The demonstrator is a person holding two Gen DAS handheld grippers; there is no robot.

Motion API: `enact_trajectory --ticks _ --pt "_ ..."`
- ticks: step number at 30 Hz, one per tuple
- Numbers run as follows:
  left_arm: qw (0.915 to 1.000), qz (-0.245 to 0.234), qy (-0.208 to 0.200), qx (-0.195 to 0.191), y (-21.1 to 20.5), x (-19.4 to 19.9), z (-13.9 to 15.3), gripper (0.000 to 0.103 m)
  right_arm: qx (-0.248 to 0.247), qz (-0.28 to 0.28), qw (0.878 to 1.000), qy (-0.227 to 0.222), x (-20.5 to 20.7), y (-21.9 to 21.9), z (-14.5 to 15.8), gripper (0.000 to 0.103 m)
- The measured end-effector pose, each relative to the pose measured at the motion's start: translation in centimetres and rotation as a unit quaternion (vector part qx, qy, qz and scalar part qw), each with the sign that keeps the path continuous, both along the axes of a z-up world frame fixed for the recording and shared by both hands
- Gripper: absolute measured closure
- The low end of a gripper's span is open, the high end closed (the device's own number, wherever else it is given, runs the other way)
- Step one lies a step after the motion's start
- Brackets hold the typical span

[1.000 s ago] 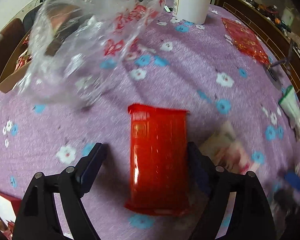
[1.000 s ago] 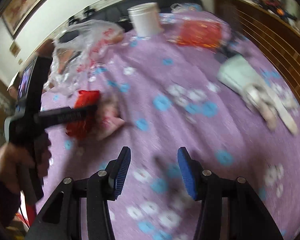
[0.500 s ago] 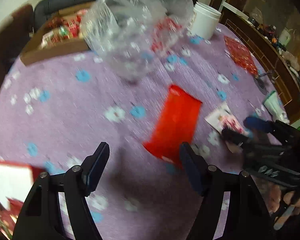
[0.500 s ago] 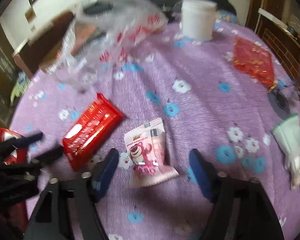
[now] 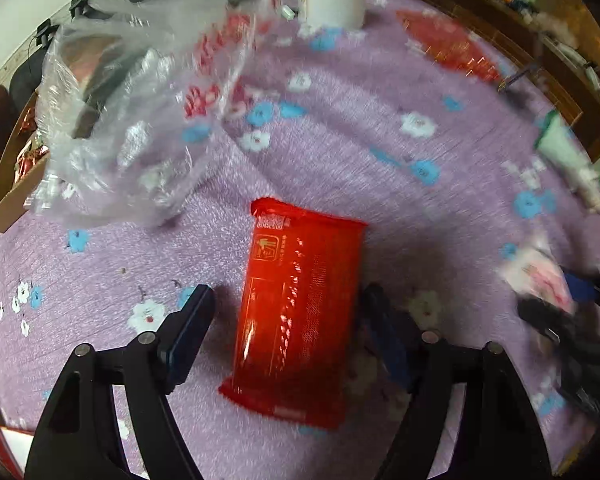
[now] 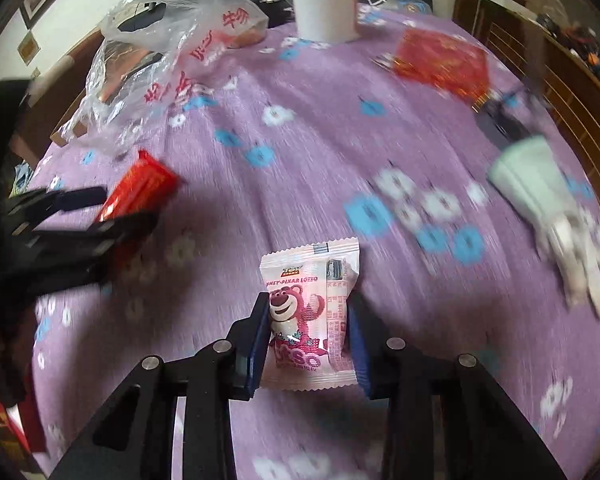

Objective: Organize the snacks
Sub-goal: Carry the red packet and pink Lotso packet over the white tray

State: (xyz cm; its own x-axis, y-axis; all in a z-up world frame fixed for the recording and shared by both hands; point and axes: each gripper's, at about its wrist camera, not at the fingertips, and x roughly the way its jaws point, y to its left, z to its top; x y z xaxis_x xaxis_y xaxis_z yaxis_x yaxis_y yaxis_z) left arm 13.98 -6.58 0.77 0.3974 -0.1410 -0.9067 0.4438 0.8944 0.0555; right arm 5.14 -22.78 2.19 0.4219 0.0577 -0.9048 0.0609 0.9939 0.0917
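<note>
A red snack packet (image 5: pixel 300 304) lies flat on the purple flowered tablecloth (image 5: pixel 380 160). My left gripper (image 5: pixel 290 320) is open with its jaws on either side of the packet, the left one clearly apart from it. The packet also shows in the right wrist view (image 6: pixel 140 188), partly behind the left gripper. A pink Lotso bear snack packet (image 6: pixel 310 316) sits between the jaws of my right gripper (image 6: pixel 308 340), which is closed against its two sides. The pink packet shows blurred in the left wrist view (image 5: pixel 536 272).
A crumpled clear plastic bag (image 6: pixel 168 52) with red print lies at the back left. A white tub (image 6: pixel 324 4) stands at the far edge. A red foil packet (image 6: pixel 440 60) and a pale green pouch (image 6: pixel 540 192) lie on the right. A cardboard box (image 5: pixel 12 168) sits far left.
My left gripper has swung back over the red packet and now straddles it. My right gripper has moved forward and closed from wide open onto the pink bear packet.
</note>
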Motion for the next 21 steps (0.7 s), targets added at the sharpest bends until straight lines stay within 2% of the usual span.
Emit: enact_trajectory --ticks 3,6,7,8,10,15,21 --pt "0.9996 0.016 0.002 -0.023 0.3 1.0 -0.4 0.015 -0.013 0.005 1.0 -0.002 -1.9 0.2 0.2 0.065" --pt "0.9997 0.016 0.001 -0.019 0.1 0.8 -0.3 0.019 -0.025 0.008 1.0 -0.009 -3.0 0.9 0.1 0.064" --pt "0.9997 0.015 -0.001 -0.019 0.0 0.7 -0.2 0.03 -0.029 0.009 0.999 -0.009 -3.1 1.1 0.1 0.064" --pt "0.9997 0.011 -0.002 -0.02 -0.3 0.7 -0.1 0.046 -0.03 0.009 0.999 -0.009 -3.1 1.2 0.0 0.064" --pt "0.9998 0.005 -0.004 -0.017 -0.6 0.0 0.3 0.058 -0.028 0.008 1.0 -0.006 -3.2 1.1 0.1 0.064" --pt "0.9996 0.012 0.007 -0.025 0.5 -1.7 0.4 0.059 -0.032 0.013 0.999 -0.005 -3.6 1.5 0.1 0.064" --pt "0.9984 0.025 0.031 -0.04 2.6 -5.6 0.7 0.059 -0.036 0.04 0.999 -0.007 -4.8 3.1 0.0 0.065"
